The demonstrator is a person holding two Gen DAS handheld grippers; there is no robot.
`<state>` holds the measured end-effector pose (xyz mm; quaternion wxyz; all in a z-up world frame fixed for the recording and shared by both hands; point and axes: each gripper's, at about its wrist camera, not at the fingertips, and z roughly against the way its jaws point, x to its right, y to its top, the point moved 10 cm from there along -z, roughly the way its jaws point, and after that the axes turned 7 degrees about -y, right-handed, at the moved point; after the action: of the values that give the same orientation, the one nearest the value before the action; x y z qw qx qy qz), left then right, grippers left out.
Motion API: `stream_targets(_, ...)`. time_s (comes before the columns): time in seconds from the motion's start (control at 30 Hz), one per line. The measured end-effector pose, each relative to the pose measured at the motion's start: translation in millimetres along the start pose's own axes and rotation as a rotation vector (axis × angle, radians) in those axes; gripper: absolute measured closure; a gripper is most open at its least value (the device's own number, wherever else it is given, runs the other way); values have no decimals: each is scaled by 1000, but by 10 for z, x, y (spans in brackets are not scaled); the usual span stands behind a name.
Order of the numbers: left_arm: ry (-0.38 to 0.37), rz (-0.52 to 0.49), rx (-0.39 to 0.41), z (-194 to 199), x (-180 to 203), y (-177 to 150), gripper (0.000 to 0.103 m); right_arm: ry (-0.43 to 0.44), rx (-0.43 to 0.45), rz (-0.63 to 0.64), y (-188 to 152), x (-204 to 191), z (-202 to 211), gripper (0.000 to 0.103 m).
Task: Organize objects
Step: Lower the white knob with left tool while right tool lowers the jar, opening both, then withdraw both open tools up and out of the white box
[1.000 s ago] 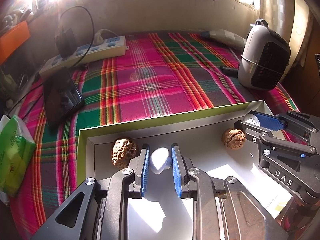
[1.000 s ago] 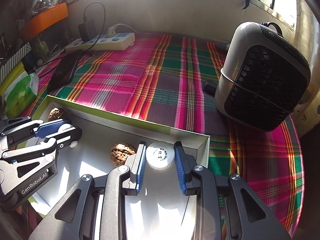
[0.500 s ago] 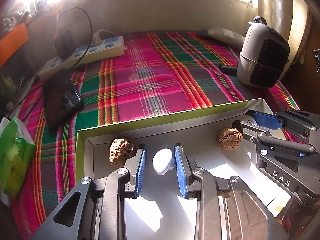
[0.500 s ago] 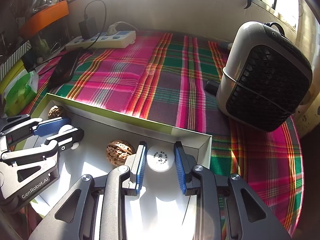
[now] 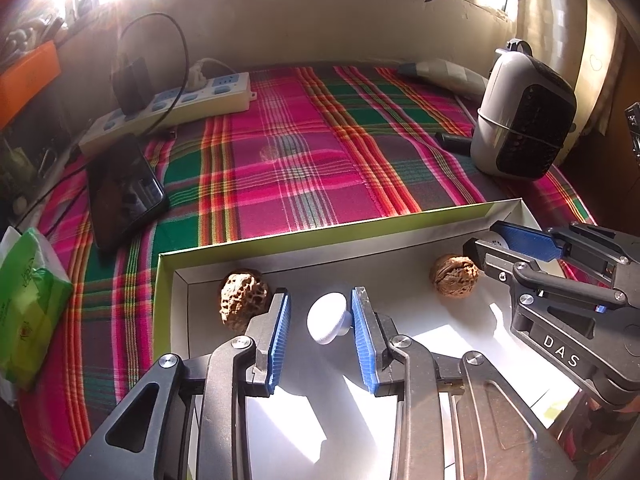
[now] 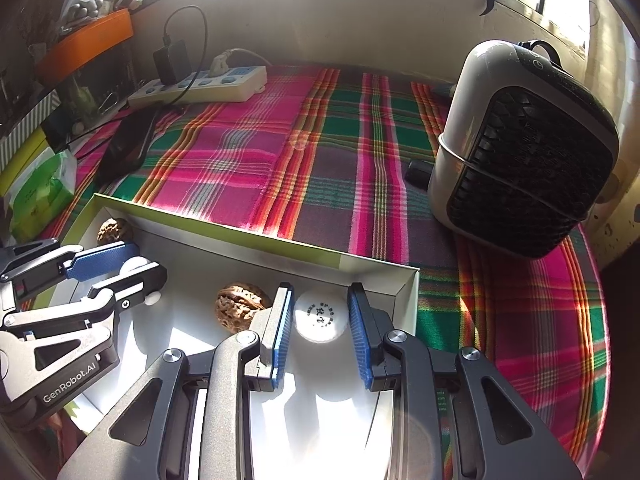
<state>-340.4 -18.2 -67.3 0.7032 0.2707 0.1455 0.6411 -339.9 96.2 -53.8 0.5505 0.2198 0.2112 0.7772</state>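
Observation:
A shallow box with green outer walls (image 5: 320, 242) (image 6: 224, 230) lies on the plaid cloth. In it, my left gripper (image 5: 320, 320) is open around a small white knob-shaped piece (image 5: 328, 322) that rests on the floor and touches the right pad. A rough walnut (image 5: 243, 298) lies left of it. My right gripper (image 6: 318, 316) is open around a white round lid with print (image 6: 319, 316) in the box's right corner. A second walnut (image 6: 240, 306) (image 5: 454, 276) lies just left of it.
A grey and black fan heater (image 6: 524, 152) stands at the right. A power strip with plugs (image 5: 168, 104), a dark phone (image 5: 122, 192) and a green tissue pack (image 5: 28, 304) lie on the left of the cloth. A wall runs behind.
My left gripper has opened and let go of the white knob piece. My right gripper has opened a little wider around the round lid. Both views have pulled back slightly.

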Motion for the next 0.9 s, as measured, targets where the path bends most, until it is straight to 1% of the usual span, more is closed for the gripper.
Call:
stream_targets(0.13,7,-1,7,46,14,-14,74,3,9,-15,-2,3,48,65)
stream_targets(0.17,8,2,9,62,14,-18,74,4,10,-18,-5,3,61,65)
stream_targets(0.47,8,-4,45,269,77,-52,74,2,34,-51,-48,41,231,64)
stream_targets(0.9,1,4,81,566,140,-231,73,4,84,-88,-190,12,529,63)
